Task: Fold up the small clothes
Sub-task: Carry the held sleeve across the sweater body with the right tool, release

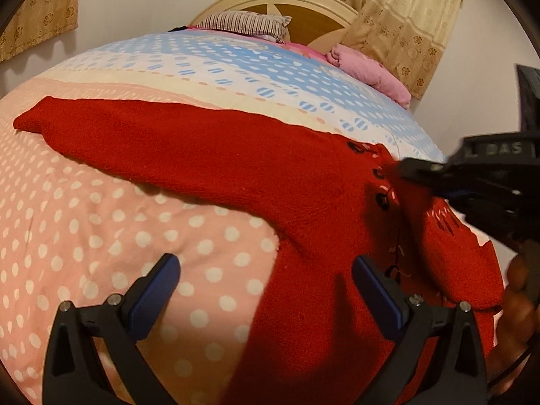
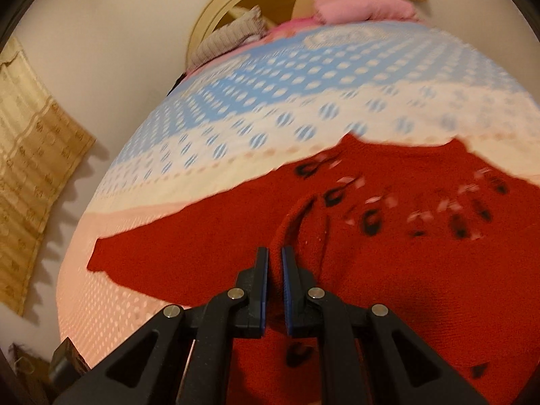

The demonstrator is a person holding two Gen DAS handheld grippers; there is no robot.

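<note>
Writing is readable in only one place: on the black body of the right tool (image 1: 405, 168), seen from the left wrist view, pale letters spell "DAS", and the rest of the word is cut off by the edge of the picture. No label or brand shows on the clothes or on the bedding.

The red sweater (image 1: 209, 155) lies spread on the bed (image 1: 101, 236), on a cover with white dots on pink and, farther back, a blue and white dotted part. One sleeve (image 1: 84, 125) stretches flat to the left in this view. Small black and pink-white figures (image 2: 371, 219) are knitted into the chest part, but they are blurred in the right wrist view and form no letters that I can read.

The left tool (image 1: 266, 290) stands wide, with blue pads on its fingers (image 1: 158, 293); one finger is over the pink cover, the other over the red cloth, and nothing is between them.

The right tool (image 2: 275, 263) is narrow and holds a raised fold of the red sweater (image 2: 388, 287) between its blue pads.

A striped pillow (image 1: 246, 23) and a pink blanket (image 1: 368, 67) lie near the wooden headboard (image 1: 303, 10), with beige patterned curtains (image 1: 398, 17) behind.
</note>
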